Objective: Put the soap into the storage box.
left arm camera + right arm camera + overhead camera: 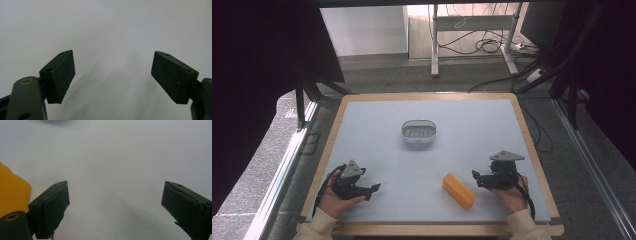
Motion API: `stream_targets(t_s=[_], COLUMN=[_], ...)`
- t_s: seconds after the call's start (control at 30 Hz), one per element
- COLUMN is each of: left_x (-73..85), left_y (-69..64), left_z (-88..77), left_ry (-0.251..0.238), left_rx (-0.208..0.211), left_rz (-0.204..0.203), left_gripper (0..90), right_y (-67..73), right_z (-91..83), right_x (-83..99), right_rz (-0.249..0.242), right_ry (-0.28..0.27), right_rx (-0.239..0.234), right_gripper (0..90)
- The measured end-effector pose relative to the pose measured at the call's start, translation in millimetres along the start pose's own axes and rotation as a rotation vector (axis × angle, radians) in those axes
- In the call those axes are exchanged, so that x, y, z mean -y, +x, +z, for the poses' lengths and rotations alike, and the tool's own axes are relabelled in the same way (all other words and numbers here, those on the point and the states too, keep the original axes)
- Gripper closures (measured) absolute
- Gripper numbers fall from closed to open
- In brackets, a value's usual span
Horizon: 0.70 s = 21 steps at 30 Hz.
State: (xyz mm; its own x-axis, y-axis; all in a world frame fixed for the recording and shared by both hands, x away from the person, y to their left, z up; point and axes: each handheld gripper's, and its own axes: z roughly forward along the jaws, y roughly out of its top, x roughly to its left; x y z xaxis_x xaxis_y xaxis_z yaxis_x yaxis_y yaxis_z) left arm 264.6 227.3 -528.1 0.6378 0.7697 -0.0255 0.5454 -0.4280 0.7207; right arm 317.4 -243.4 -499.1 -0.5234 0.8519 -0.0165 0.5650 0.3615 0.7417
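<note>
While both claws gape wide and empty, left claw and right claw flank orange block on counter.

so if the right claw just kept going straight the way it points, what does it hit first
Probably the orange rectangular block: the right claw points left across the table, with the block just ahead and slightly to one side. Depth is unclear, so it might narrowly slip past.

Orange block flat near front edge; white oval basket mid-table, apart.
</note>
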Motion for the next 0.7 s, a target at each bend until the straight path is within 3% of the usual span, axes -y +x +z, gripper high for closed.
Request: stream_targets(t_s=[0.1,0.13,0.2,0.37,0.6,0.7], left_x=[0.0,0.4,0.3,-0.9,-0.3,-0.2], left_y=[0.2,0.6,0.1,-1.7,-1.2,-0.9], left_z=[-0.8,-0.5,0.3,0.9,-0.1,0.3], left_ry=[-0.004,-0.004,0.001,0.004,0.002,0.006], left_rx=[-0.003,-0.003,0.0,0.003,-0.001,-0.005], left_rz=[-0.004,-0.009,-0.005,0.003,0.002,0.004], left_gripper=[19.0,19.0,19.1,19.1,19.2,19.2], right_y=[-2.1,-5.6,-7.7,-7.9,-6.5,-5.0], right_z=[-1.6,-1.3,-1.1,-2.3,-1.8,-0.8], right_x=[0.4,0.5,0.4,-0.3,-1.3,-1.4], right_rz=[0.013,0.05,0.064,0.05,0.025,0.013], right_ry=[-0.011,-0.015,-0.013,-0.005,0.006,0.014], right_rx=[0.007,-0.001,-0.009,-0.006,0.038,0.024], right_gripper=[6.9,6.6,6.6,6.6,6.6,7.4])
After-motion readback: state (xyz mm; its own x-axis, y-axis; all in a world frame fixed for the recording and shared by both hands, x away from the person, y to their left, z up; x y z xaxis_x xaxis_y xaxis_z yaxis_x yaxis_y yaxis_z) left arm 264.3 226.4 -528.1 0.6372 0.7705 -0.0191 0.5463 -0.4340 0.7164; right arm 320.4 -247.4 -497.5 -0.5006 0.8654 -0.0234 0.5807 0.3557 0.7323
